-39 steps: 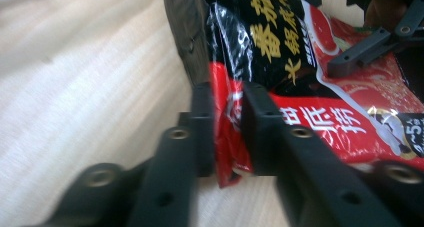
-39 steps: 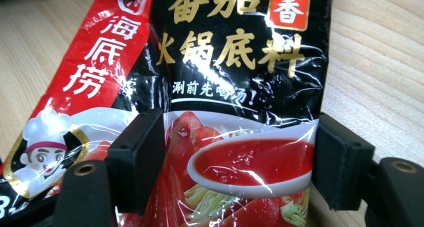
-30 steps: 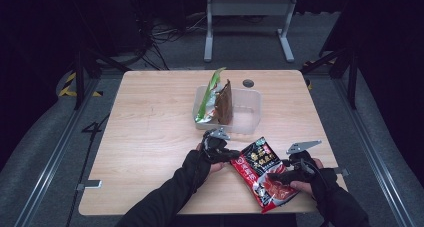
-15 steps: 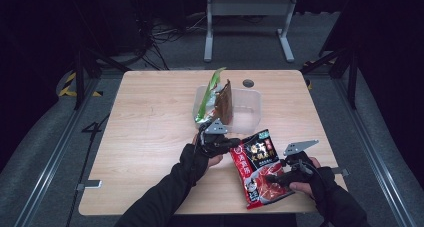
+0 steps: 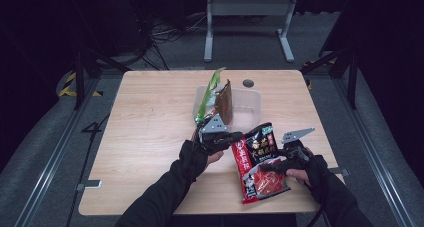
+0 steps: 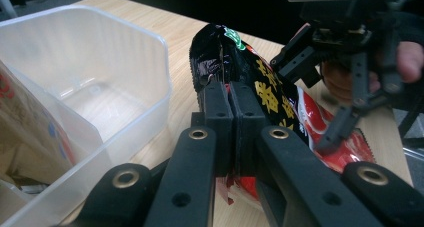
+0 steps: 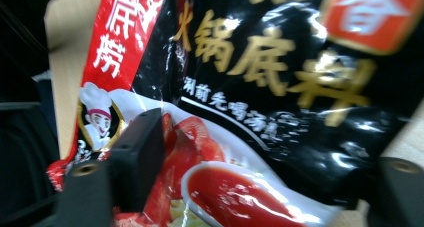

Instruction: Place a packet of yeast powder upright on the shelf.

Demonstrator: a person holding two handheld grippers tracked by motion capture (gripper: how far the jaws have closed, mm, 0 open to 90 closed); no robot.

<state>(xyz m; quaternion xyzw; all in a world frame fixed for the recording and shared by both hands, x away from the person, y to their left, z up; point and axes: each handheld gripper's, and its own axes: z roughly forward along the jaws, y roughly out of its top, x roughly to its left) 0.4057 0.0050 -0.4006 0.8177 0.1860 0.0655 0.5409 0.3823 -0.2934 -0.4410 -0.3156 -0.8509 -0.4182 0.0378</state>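
Note:
A red and black hotpot-base packet (image 5: 257, 157) (image 6: 270, 92) (image 7: 280, 87) is held tilted just above the table's front right. My left gripper (image 5: 236, 137) (image 6: 232, 112) is shut on the packet's upper left edge, with its jaws pressed together. At the packet's right side is my right gripper (image 5: 280, 164) (image 7: 272, 147) (image 6: 320, 94). Its jaws stand wide apart, one in front of the red printed face and one off to the side. Behind the packet stands a clear plastic container (image 5: 250, 94) (image 6: 165, 82).
The container holds a green packet (image 5: 210, 94) and a brown packet (image 5: 225, 104) (image 6: 30, 132), both leaning upright at its left end. The wooden table (image 5: 150, 137) has a round cable hole (image 5: 248, 83) behind the container. Dark floor and metal frames surround the table.
The packet has tipped more upright and shifted slightly toward the container. My left gripper has reached right onto its upper edge. The right hand has stayed at the packet's right side.

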